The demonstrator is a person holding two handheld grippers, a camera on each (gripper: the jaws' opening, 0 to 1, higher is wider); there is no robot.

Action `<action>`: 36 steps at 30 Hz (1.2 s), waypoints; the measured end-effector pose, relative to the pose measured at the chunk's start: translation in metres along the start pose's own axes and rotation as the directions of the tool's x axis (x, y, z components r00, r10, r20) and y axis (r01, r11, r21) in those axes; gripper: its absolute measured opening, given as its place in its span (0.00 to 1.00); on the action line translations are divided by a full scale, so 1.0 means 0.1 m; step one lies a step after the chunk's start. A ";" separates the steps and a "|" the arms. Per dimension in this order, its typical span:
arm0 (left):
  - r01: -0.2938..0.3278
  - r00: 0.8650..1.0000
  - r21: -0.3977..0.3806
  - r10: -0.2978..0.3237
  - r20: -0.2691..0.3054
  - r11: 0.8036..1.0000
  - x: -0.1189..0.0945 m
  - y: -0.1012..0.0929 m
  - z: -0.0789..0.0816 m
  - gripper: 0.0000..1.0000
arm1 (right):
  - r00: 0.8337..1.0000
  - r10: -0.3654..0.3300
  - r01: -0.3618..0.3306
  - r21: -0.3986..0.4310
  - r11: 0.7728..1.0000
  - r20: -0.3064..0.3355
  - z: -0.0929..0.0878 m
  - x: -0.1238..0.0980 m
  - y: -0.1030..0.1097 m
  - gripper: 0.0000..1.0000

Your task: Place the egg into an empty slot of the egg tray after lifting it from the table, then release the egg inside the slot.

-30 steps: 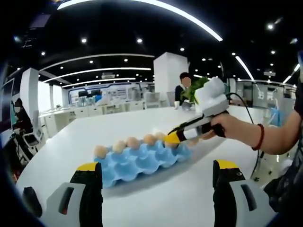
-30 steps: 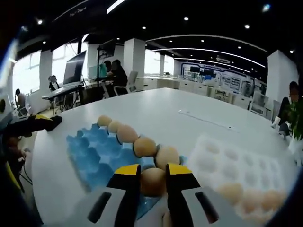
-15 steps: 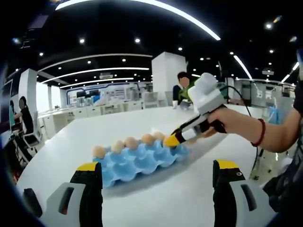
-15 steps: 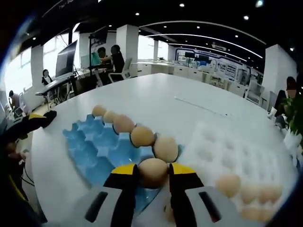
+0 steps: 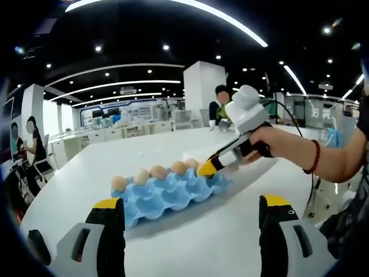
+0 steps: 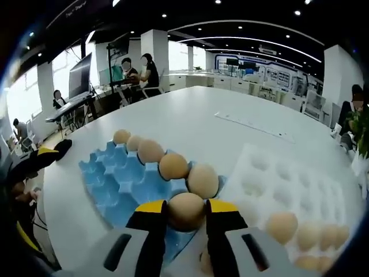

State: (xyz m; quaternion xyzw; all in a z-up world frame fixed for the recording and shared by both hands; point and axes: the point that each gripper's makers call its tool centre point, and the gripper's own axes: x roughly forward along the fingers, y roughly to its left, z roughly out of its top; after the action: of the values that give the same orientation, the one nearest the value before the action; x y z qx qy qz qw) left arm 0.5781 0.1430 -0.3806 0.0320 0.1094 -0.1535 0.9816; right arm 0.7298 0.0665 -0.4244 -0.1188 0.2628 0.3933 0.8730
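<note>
A blue egg tray lies on the white table, with a row of several brown eggs along one edge. My right gripper is shut on a brown egg, held over the tray's near end beside that row. From the left gripper view, the right gripper comes in from the right, held by a hand, its yellow tips at the tray's right end. My left gripper stands open, low over the table in front of the tray, with nothing between its fingers.
A white foam tray lies to the right of the blue one, with several eggs at its near edge. The round white table spreads all around. People sit at desks in the background.
My right gripper with the egg has shifted a little further along the tray's end, towards the row of eggs. The left gripper has stayed still.
</note>
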 end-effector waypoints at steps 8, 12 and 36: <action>-0.010 1.000 -0.003 0.010 -0.002 1.000 -0.02 0.03 -0.01 0.98 | 0.999 -0.010 0.012 -0.050 0.999 0.037 0.03 0.00 0.01 0.27; -0.012 1.000 -0.006 0.012 0.001 1.000 -0.03 0.02 -0.01 0.98 | 0.998 0.003 0.000 -0.049 0.999 0.058 0.05 -0.01 0.03 0.27; -0.016 1.000 -0.001 0.016 0.005 1.000 -0.06 0.01 0.01 0.98 | 0.983 0.026 -0.005 -0.114 0.993 0.183 0.29 -0.08 0.14 0.26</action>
State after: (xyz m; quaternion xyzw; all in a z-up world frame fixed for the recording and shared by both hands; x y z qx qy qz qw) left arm 0.5728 0.1457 -0.3785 0.0319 0.1068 -0.1455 0.9831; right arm 0.7255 0.0829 -0.3958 -0.1294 0.1593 0.4236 0.8823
